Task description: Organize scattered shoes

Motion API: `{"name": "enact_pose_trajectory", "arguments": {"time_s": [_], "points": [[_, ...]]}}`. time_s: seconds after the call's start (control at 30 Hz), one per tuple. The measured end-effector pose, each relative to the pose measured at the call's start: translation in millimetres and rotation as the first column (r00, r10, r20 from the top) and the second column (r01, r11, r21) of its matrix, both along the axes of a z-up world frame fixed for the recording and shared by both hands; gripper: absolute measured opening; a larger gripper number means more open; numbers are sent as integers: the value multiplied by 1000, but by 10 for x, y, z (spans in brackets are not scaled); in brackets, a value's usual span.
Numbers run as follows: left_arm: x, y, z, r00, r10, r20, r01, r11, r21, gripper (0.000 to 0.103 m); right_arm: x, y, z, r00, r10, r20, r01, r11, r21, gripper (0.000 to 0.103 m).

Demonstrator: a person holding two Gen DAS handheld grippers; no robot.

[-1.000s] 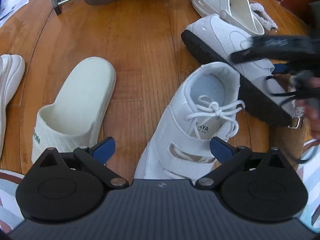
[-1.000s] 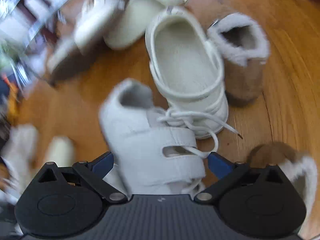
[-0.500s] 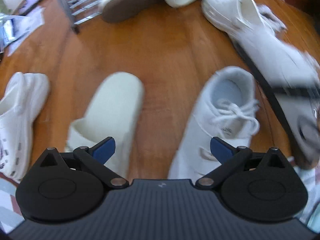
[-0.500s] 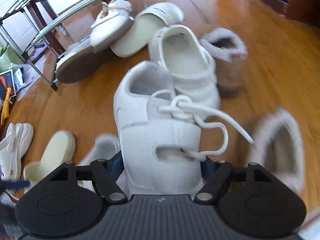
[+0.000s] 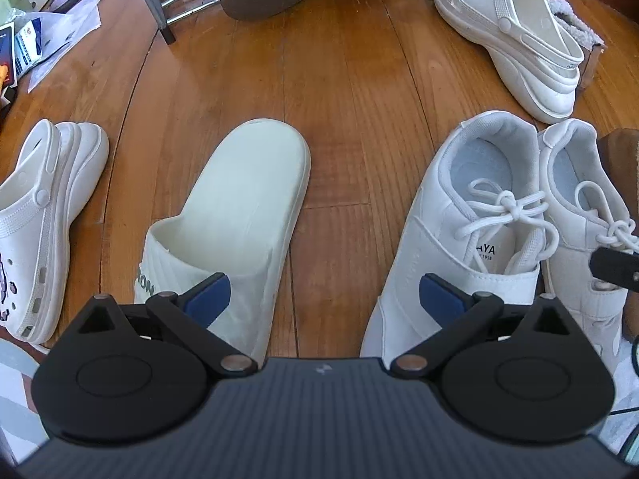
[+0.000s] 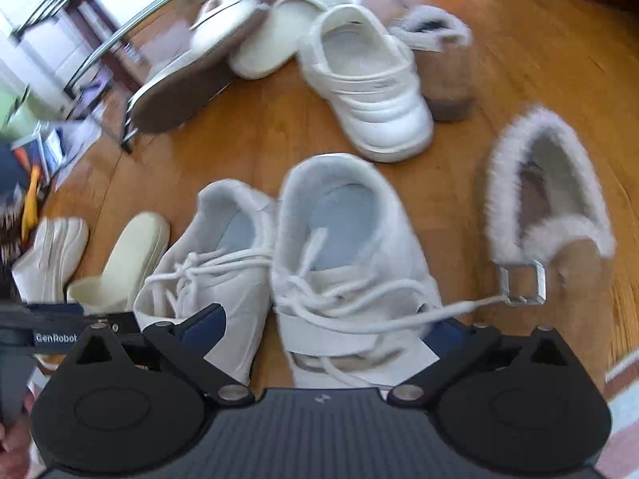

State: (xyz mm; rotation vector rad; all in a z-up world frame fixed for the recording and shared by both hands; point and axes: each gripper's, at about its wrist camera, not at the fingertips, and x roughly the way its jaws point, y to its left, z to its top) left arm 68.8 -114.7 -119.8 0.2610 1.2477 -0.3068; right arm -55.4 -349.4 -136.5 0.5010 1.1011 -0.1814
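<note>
Right gripper [image 6: 319,327]: jaws opening, now spread wide; the toe of a white sneaker [image 6: 347,263] lies between the pads, which stand clear of its sides; a lace trails over the right finger.
Left gripper [image 5: 323,291]: jaws spread wide, holding nothing; bare floor [image 5: 319,80] between the pads; the left pad overlaps the slide [image 5: 235,215] in the picture, the right pad the other sneaker [image 5: 451,231]; whether they touch cannot be told.
Sneakers: two, white, laced, with a strap over the toe; side by side on the floor, sides touching or nearly so.
Sneaker axis: both run lengthways away from the grippers, heels at the far end, toes at the near end; roughly parallel, upright on their soles.
Clogs: two, white; one [image 5: 515,36] beyond the sneakers, one [image 5: 36,231] at the far left beside the slide.
Slides: two, cream; the near one left of the sneakers, heel away; the other [image 6: 279,36] by the rack [image 6: 116,28].
Fur-lined slippers: two, tan; one [image 6: 551,215] just right of the sneakers, one [image 6: 443,64] behind the far clog.
Other shoe: one pale shoe [image 6: 191,68] tipped with its brown sole showing, leaning at the rack.
Papers [image 5: 44,36]: scattered at far left, uncounted.
</note>
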Motion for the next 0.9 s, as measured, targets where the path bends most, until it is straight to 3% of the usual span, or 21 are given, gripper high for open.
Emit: {"name": "enact_pose_trajectory", "arguments": {"time_s": [0.07, 0.13, 0.2, 0.3, 0.33, 0.4, 0.43, 0.47, 0.57, 0.6, 0.63, 0.67, 0.7, 0.77, 0.83, 0.9], "points": [[3, 24, -3, 1000, 3, -13, -3, 1000, -7, 103, -38, -15, -157, 998, 41, -50, -39, 998, 42, 103], [-9, 13, -24, 1000, -14, -10, 14, 1000, 1, 103, 90, 75, -283, 988, 131, -86, -134, 990, -32, 103], [-50, -45, -64, 998, -55, 18, 55, 998, 27, 103, 186, 186, -390, 972, 215, -97, -229, 958, -170, 100], [-77, -73, -78, 995, -77, 61, 76, 997, 15, 103, 298, 236, -448, 981, 178, -70, -189, 964, -190, 98], [-59, -53, -57, 995, -72, 74, 75, 997, -33, 101, 367, 263, -435, 983, 172, -70, -183, 965, -190, 96], [8, 9, -18, 998, -47, 46, 54, 986, -157, 100, 492, 224, -392, 987, 158, -23, -160, 982, -104, 94], [69, 30, 11, 999, -33, 17, 37, 959, -281, 99, 534, 211, -382, 988, 152, -10, -152, 986, -71, 93], [132, 50, 40, 1000, -23, -15, 15, 915, -403, 90, 629, 212, -364, 989, 149, 7, -148, 988, -47, 93], [223, -175, 111, 991, -12, 131, 45, 967, -253, 94, 913, 316, -290, 987, 158, 28, -156, 985, -71, 90], [243, -189, 123, 987, -15, 157, 53, 969, -240, 94, 1019, 355, -261, 988, 151, 24, -148, 985, -86, 90], [288, -176, 126, 987, -16, 157, 56, 965, -254, 94, 1044, 344, -249, 991, 129, 15, -128, 988, -83, 92], [357, -76, 113, 997, 7, 82, 20, 943, -333, 94, 1066, 333, -238, 994, 108, 6, -108, 991, -80, 92], [362, -29, 116, 998, 20, 61, 4, 932, -362, 94, 1052, 322, -243, 995, 101, 5, -100, 992, -75, 93], [283, 152, 202, 995, 61, 73, -24, 904, -427, 99, 892, 241, -155, 995, 97, 8, -96, 994, -57, 94], [216, 206, 253, 992, 76, 99, -29, 912, -409, 102, 735, 114, -102, 996, 85, 22, -84, 996, -14, 94], [188, 215, 274, 992, 77, 95, -37, 928, -371, 102, 518, -89, -12, 995, 40, 95, -47, 997, 64, 94]]}}
